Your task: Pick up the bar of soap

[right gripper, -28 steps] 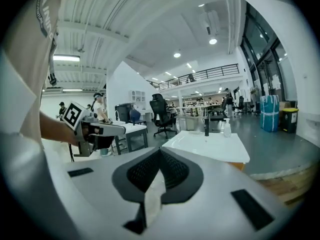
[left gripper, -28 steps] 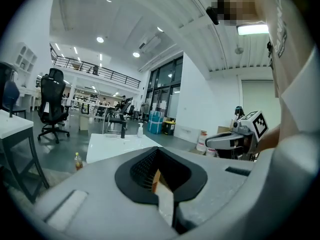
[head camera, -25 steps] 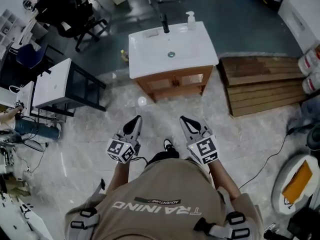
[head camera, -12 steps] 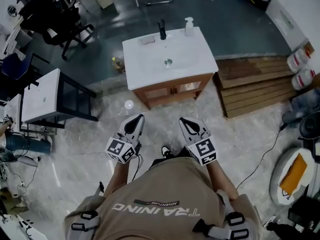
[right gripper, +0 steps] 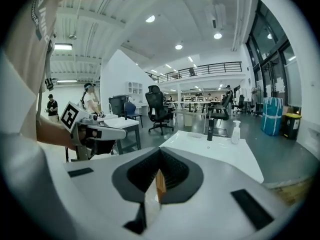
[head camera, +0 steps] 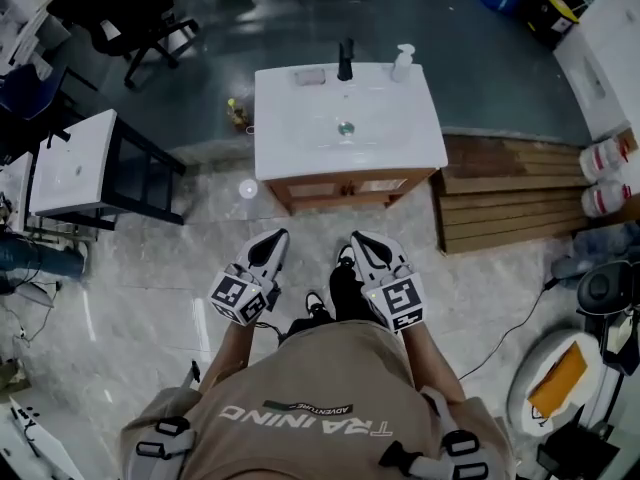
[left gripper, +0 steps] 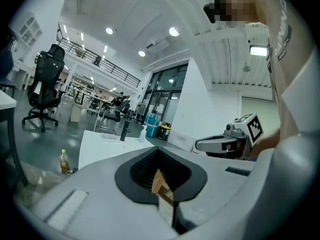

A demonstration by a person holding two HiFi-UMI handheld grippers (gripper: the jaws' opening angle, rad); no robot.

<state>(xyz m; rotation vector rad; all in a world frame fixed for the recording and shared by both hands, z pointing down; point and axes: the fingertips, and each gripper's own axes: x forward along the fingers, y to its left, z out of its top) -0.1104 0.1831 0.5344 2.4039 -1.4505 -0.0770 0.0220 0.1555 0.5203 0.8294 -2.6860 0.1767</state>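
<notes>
Head view: the person stands on a marble floor facing a white washbasin worktop point(head camera: 300, 138) on a wooden cabinet. The left hand-held gripper point(head camera: 272, 240) and the right hand-held gripper point(head camera: 362, 240) are held side by side in front of the body. Both point toward the cabinet and are well apart from it. A black tap point(head camera: 346, 60) stands at the back edge of the worktop, with a white pump bottle point(head camera: 403, 63) just to its right. A small pale dish point(head camera: 309, 76) lies to the left of the tap. The bar of soap seems to lie in this dish, but it is too small to tell from the dish itself. On the floor left of the cabinet stands a small bottle point(head camera: 236, 113), and wooden steps point(head camera: 510, 193) lie to the right.

Left gripper view: its two jaws are pressed together with nothing between them. Beyond them are the worktop, the tap and the pump bottle. The right hand-held gripper, with its marker cube, shows at the right side.

Right gripper view: these jaws also meet tip to tip and pinch nothing. The worktop lies ahead, with the dish left of the tap and the pump bottle to its right. The left hand-held gripper shows at the left side, and an office chair point(right gripper: 159, 109) stands farther back.
</notes>
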